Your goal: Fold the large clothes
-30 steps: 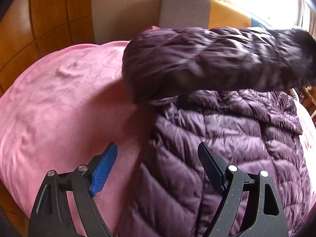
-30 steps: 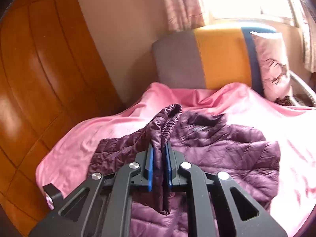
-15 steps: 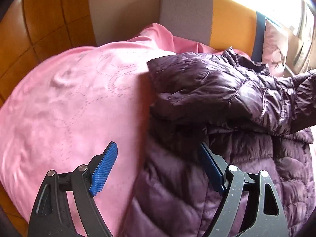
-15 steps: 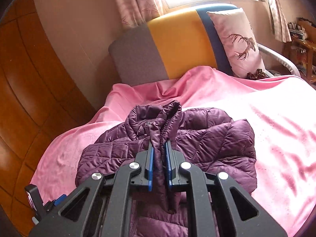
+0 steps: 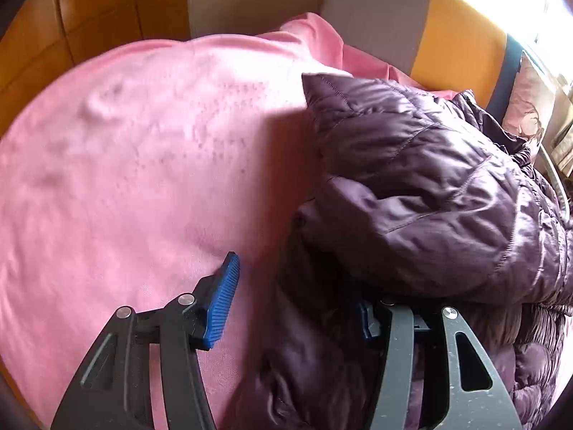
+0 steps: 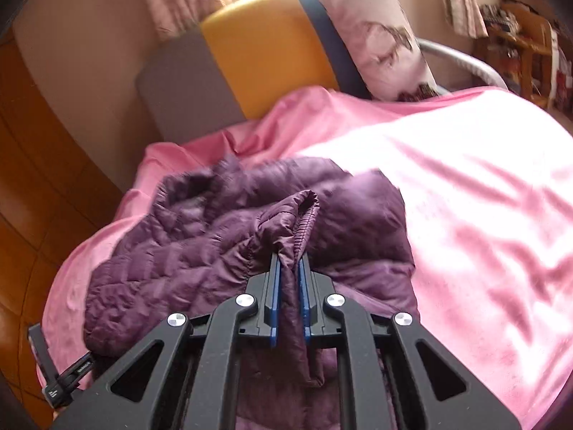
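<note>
A purple quilted jacket (image 6: 222, 236) lies bunched on a pink bedspread (image 6: 465, 186). The right wrist view shows the right tongs (image 6: 289, 268) clenched on the jacket's elastic cuff (image 6: 304, 215). Only the left wrist view shows the left tongs (image 5: 297, 286), released and straddling the jacket's near-left edge. No writing is readable.

The right hand-held gripper (image 6: 289, 286) has its blue pads pressed together on the elastic cuff (image 6: 304, 215) of a purple quilted jacket (image 6: 179, 247). The jacket lies bunched on a pink bedspread (image 6: 483, 215). Behind it stand a grey, yellow and blue headboard (image 6: 265, 61) and a printed pillow (image 6: 376, 36).
</note>
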The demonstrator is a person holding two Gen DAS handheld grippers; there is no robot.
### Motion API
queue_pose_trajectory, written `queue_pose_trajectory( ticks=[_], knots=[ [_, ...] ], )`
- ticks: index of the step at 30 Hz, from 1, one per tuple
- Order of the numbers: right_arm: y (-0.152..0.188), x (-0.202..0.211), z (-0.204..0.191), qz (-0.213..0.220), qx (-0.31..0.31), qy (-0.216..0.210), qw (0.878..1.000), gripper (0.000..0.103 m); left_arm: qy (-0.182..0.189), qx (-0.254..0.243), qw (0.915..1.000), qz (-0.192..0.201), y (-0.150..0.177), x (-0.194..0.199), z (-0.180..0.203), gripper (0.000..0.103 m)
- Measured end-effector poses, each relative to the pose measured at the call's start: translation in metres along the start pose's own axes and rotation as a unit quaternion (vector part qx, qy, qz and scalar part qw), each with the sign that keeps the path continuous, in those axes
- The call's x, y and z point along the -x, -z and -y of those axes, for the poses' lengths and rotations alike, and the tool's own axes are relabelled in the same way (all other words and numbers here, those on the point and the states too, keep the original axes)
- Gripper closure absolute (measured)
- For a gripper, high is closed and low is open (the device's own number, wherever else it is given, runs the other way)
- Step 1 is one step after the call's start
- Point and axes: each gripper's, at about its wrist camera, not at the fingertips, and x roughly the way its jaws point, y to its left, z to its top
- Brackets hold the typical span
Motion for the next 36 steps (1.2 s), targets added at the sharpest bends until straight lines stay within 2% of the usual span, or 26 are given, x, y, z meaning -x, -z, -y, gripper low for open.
queue_pose_trajectory(
  ticks=[4, 7, 11, 14, 18, 23, 24, 25, 26, 27, 29, 30, 33, 36],
  knots=[
    [0.013, -0.022, 0.017, -0.017, -0.008, 0.018, 1.0, 0.094, -0.011, -0.017, 0.9998, 0.005, 0.002, 0.0, 0.006, 0.049],
    [0.017, -0.029, 0.02, -0.019, 0.006, 0.035, 0.999, 0.094, -0.001, -0.018, 0.9998, 0.007, 0.003, 0.004, 0.003, 0.049],
    [0.013, -0.022, 0.018, -0.008, 0.013, 0.036, 0.999, 0.095, 0.01, -0.019, 0.9997, 0.013, 0.014, 0.022, -0.008, 0.049],
    [0.006, -0.014, 0.011, 0.007, 0.033, 0.039, 0.999, 0.095, 0.011, -0.023, 0.999, 0.038, 0.016, 0.041, -0.017, 0.049],
    [0.001, -0.025, 0.002, 0.005, 0.069, 0.067, 0.995, 0.095, 0.044, -0.018, 0.9961, 0.074, 0.008, 0.063, -0.019, 0.049],
    [-0.001, -0.036, -0.002, 0.004, 0.098, 0.094, 0.991, 0.093, 0.084, -0.059, 0.9908, 0.088, -0.003, 0.068, 0.01, 0.049],
    [-0.001, -0.035, -0.004, 0.004, 0.1, 0.095, 0.99, 0.091, 0.091, -0.074, 0.9892, 0.088, -0.006, 0.065, 0.019, 0.049],
    [-0.001, -0.031, -0.005, 0.008, 0.102, 0.095, 0.99, 0.08, 0.096, -0.083, 0.988, 0.088, -0.004, 0.063, 0.025, 0.049],
    [0.0, -0.024, -0.006, 0.016, 0.101, 0.096, 0.99, 0.067, 0.102, -0.095, 0.9865, 0.086, -0.004, 0.06, 0.034, 0.049],
    [0.001, -0.016, -0.008, 0.027, 0.1, 0.097, 0.99, 0.047, 0.105, -0.101, 0.9858, 0.083, -0.003, 0.057, 0.038, 0.049],
    [0.005, 0.007, -0.017, 0.062, 0.105, 0.087, 0.989, 0.045, 0.111, -0.11, 0.9847, 0.078, -0.003, 0.051, 0.048, 0.049],
    [0.007, 0.011, -0.021, 0.065, 0.108, 0.074, 0.989, 0.045, 0.111, -0.112, 0.9846, 0.076, -0.003, 0.047, 0.051, 0.049],
    [0.018, 0.016, -0.046, 0.056, 0.13, 0.021, 0.99, 0.044, 0.112, -0.114, 0.9847, 0.07, -0.005, 0.036, 0.058, 0.049],
    [0.028, -0.009, -0.067, 0.025, 0.158, 0.018, 0.987, 0.043, 0.113, -0.106, 0.9864, 0.054, -0.006, 0.023, 0.057, 0.049]
  ],
)
